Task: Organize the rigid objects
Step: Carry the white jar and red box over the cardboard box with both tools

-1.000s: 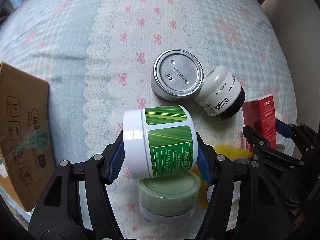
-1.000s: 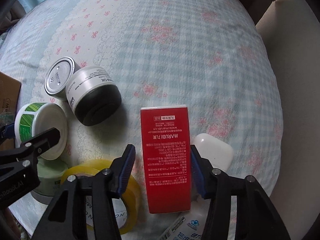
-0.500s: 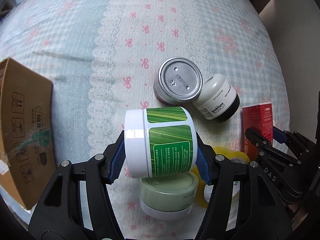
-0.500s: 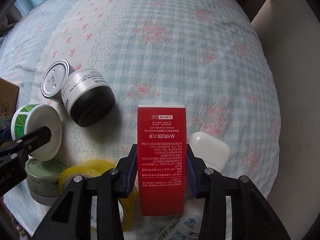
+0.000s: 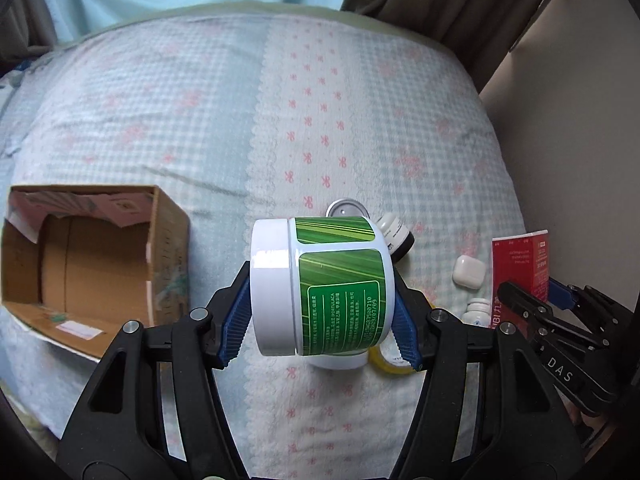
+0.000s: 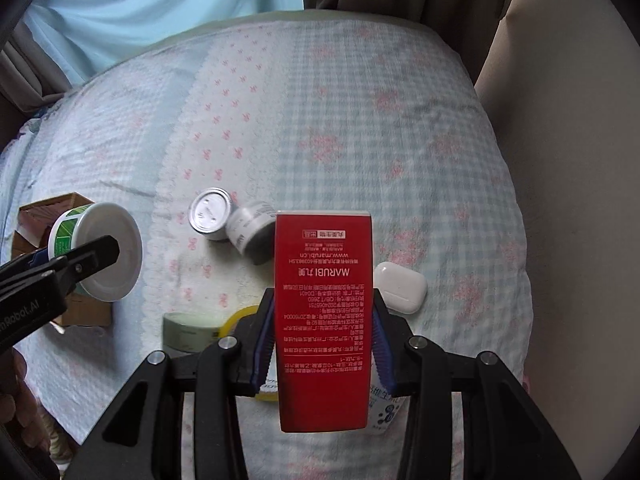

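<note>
My left gripper [image 5: 320,316] is shut on a white jar with a green label [image 5: 320,284], held on its side well above the bed; the jar also shows in the right wrist view [image 6: 96,252]. My right gripper [image 6: 322,344] is shut on a red box [image 6: 323,312], lifted above the bed; the box also shows in the left wrist view [image 5: 520,264]. An open cardboard box [image 5: 88,256] stands at the left on the bed.
On the checked bedspread [image 6: 360,128] lie a metal tin [image 6: 210,212], a silver and black jar [image 6: 252,236], a white earbud case [image 6: 400,286], a pale green jar [image 6: 188,334], a yellow tape roll [image 6: 240,320] and a small white bottle [image 5: 476,310]. Curtains hang behind the bed.
Both grippers have risen and pulled back from the bed with the green jar and the red box. The open cardboard box has come into fuller view at the left.
</note>
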Tool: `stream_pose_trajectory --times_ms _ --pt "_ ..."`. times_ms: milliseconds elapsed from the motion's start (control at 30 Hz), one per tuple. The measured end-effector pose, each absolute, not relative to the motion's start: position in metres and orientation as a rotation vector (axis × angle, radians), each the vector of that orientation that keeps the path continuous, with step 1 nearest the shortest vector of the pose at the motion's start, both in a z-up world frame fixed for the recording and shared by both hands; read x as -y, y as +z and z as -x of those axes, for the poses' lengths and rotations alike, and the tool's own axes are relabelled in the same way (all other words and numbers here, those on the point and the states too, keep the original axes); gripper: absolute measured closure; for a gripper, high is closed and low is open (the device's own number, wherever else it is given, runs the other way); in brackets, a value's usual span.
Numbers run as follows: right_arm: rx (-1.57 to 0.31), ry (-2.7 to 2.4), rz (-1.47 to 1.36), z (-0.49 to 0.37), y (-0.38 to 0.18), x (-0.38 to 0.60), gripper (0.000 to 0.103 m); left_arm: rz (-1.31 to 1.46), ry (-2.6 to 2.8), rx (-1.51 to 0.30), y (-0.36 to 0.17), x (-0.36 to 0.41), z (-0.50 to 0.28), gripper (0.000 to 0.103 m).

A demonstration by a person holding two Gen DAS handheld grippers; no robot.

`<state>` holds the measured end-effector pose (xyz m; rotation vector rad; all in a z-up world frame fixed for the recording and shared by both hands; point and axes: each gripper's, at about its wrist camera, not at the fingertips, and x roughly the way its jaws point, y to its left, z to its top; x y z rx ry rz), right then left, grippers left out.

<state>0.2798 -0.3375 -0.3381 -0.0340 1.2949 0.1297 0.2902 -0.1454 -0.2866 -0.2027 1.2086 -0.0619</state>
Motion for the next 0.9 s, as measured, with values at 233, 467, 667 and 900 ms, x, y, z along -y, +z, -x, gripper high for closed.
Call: stream_pose_trajectory --times_ms 233,467,667,900 --pt "-1.201 0.177 -0.016 -0.256 -0.246 0.303 0.064 0.223 -0.061 -1.110 -0.198 0.082 -0.256 0.046" --pt "-1.117 0.247 -0.003 -0.240 -0.184 0.242 0.064 0.214 -0.035 -1.042 -0.152 0.007 -0.229 0.048" --pt "-1.094 0.282 -0.042 -0.235 -0.166 0.173 0.064 0.216 -0.048 -1.041 -0.145 -0.067 -0.219 0.049" --pt "-1.109 0.266 -0.147 -0.232 -0.172 0.080 0.064 0.169 -0.090 -1.090 -0.160 -0.156 -0.222 0.049"
